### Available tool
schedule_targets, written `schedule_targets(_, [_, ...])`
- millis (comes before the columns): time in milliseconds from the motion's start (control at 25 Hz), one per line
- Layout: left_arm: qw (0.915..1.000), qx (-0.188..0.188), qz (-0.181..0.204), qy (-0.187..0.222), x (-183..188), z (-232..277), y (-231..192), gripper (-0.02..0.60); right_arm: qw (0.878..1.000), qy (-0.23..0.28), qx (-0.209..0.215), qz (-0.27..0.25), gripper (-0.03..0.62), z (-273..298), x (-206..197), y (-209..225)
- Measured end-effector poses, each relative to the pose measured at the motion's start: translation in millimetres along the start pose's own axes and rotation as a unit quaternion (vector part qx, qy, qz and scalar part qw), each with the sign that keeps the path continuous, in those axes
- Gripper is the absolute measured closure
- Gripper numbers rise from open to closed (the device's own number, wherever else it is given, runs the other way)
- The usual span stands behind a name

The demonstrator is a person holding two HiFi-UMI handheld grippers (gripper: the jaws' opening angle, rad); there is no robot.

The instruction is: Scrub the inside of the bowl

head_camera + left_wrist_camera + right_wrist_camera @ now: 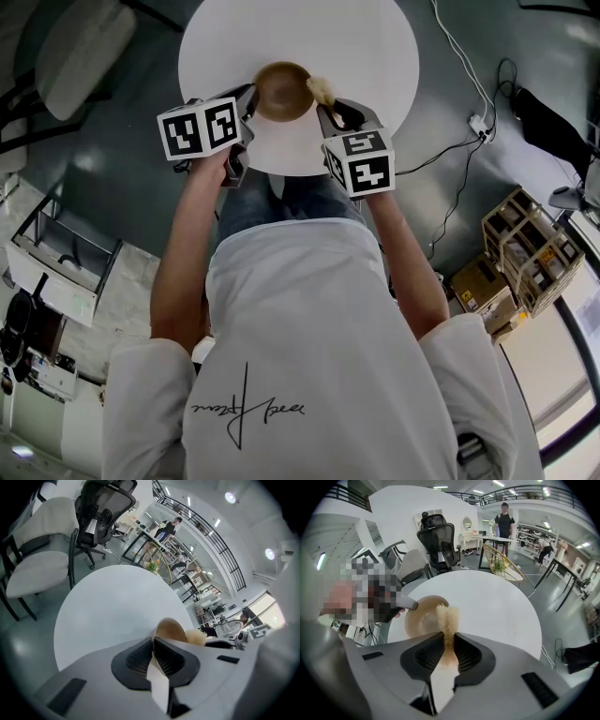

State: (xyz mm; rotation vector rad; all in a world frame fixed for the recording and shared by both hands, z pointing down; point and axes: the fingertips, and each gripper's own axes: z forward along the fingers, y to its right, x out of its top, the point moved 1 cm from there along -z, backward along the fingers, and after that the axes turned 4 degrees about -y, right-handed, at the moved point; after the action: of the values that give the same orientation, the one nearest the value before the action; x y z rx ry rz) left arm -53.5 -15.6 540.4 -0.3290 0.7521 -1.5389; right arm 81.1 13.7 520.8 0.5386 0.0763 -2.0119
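I find the left gripper [153, 644] clamped on the rim of the wooden bowl [172, 631]; the right gripper [448, 644] pinches a bristle brush [447, 617], its tuft just beyond the fingertips.

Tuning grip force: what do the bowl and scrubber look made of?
The bowl looks like wood or bamboo: smooth warm brown, low sheen, thin rim; plastic not excluded. The scrubber looks like loofah or plant fibre: pale tan, frayed strands; uncertain.
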Motion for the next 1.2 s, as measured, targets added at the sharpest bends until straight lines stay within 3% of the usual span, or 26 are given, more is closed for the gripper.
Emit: schedule_targets(1200, [0.9994,-0.013,-0.028,0.012,2.0,-0.6,-3.8,0.560,1.000,-0.010,0.000,0.027,0.511,-1.8,-15.9,-12.6])
